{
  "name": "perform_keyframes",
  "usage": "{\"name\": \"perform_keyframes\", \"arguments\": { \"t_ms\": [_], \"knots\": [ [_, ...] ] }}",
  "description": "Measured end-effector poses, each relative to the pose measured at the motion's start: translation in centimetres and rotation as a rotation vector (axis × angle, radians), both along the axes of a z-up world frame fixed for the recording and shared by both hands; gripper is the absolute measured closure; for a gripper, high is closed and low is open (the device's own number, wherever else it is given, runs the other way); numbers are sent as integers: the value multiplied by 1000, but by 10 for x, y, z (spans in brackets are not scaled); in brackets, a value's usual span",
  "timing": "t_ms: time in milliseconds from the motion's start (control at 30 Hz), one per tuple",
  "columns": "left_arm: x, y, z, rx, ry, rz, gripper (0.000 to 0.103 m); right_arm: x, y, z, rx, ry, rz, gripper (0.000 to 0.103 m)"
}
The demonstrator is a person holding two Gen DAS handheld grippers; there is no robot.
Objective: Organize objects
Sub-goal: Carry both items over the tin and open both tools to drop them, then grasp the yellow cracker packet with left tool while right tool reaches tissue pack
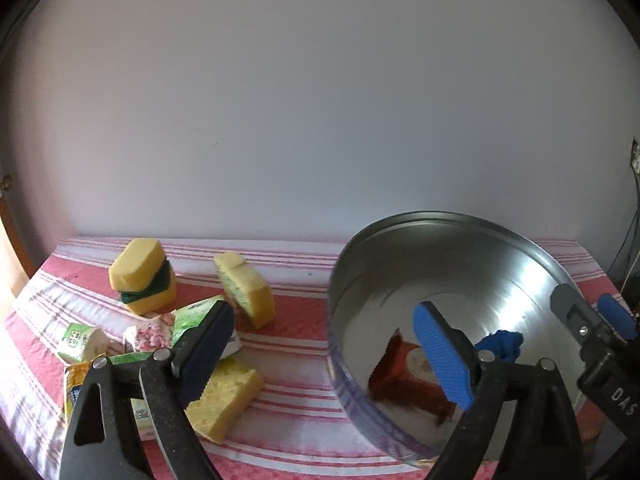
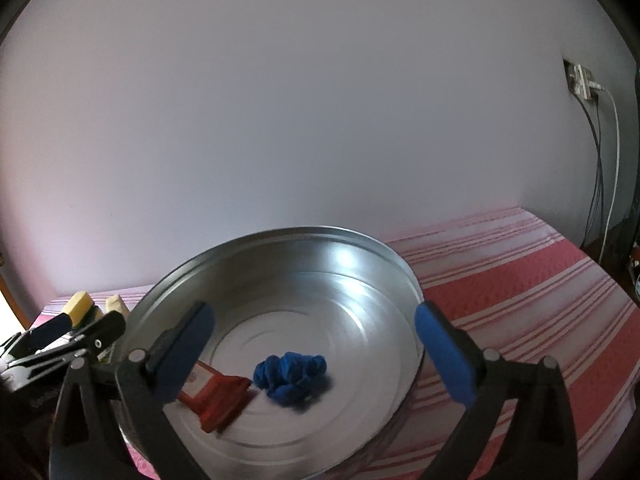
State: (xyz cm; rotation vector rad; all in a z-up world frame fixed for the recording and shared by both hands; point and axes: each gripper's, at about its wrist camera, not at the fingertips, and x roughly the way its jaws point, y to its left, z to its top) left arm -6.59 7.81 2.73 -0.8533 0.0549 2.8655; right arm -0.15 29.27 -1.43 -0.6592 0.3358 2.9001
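A round metal tin (image 1: 520, 236) stands on the striped cloth and holds a red packet (image 1: 404, 384) and a blue crumpled bundle (image 1: 500, 344). My left gripper (image 1: 324, 352) is open; its jaws straddle the tin's left wall and hold nothing. The right wrist view looks into the tin (image 2: 280, 236). There my right gripper (image 2: 316, 354) is open wide above the blue bundle (image 2: 292, 376), and the red packet (image 2: 216, 396) lies by its left finger. Neither pad touches them. Each gripper shows in the other's view: the right gripper (image 1: 592, 312) and the left gripper (image 2: 82, 330).
Left of the tin lie yellow sponges: a stacked pair (image 1: 142, 276), a tilted one (image 1: 248, 288) and a flat one (image 1: 228, 396). Several small packets (image 1: 80, 340) are heaped beside them. A white wall backs the table; cables (image 2: 600, 160) hang at far right.
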Motion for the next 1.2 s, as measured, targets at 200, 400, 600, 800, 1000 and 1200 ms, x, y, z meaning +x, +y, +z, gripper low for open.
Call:
{"name": "perform_keyframes", "arguments": {
  "t_ms": [200,400,600,800,1000,1200],
  "knots": [
    [2,-11,-5,-19,14,17,10,1,-6,-1,25,19,4,1],
    [8,-21,-5,-40,24,34,10,4,-12,0,47,67,9,1],
    [12,-41,-12,-56,21,76,10,5,-23,-1,85,81,20,1],
    [19,-65,-16,-84,32,108,10,15,-35,2,120,125,23,1],
    [23,-102,-24,-88,15,156,10,24,-56,4,122,142,44,1],
    [27,-144,-30,-86,-3,216,10,29,-85,2,159,132,95,1]
  ]
}}
